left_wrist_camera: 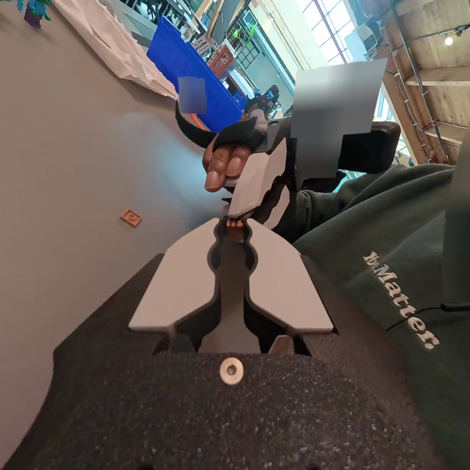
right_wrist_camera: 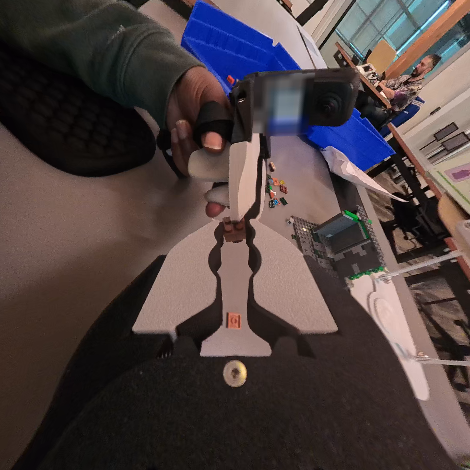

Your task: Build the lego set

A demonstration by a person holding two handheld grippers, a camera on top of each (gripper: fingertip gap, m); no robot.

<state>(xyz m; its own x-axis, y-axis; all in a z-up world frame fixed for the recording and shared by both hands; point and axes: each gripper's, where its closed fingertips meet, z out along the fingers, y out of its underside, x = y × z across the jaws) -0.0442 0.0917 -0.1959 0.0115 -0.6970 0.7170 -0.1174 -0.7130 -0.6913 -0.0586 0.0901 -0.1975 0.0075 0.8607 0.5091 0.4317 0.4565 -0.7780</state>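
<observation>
My left gripper (left_wrist_camera: 235,226) is shut on a small brown brick stack (left_wrist_camera: 235,230), held above the grey table (left_wrist_camera: 63,152). My right gripper (left_wrist_camera: 237,216) comes in from above and meets it tip to tip. In the right wrist view, my right gripper (right_wrist_camera: 234,229) is shut on the brown studded brick stack (right_wrist_camera: 234,232), with the left gripper (right_wrist_camera: 235,218) touching its top. Both sets of jaws pinch the same small stack. A salmon flat plate (left_wrist_camera: 131,218) lies loose on the table; it also shows in the right wrist view (right_wrist_camera: 234,320), below and between my fingers.
A partly built grey and green model (right_wrist_camera: 340,244) sits on the table at right, with several loose small pieces (right_wrist_camera: 276,190) beyond it. Blue bins (right_wrist_camera: 229,45) and crumpled white paper (right_wrist_camera: 356,170) lie farther back. A white stand (right_wrist_camera: 391,323) is at the right edge. The salmon flat plate (left_wrist_camera: 131,218) lies around 11 cm away from my left fingertips. Seen from the right wrist view (right_wrist_camera: 233,320) as well.
</observation>
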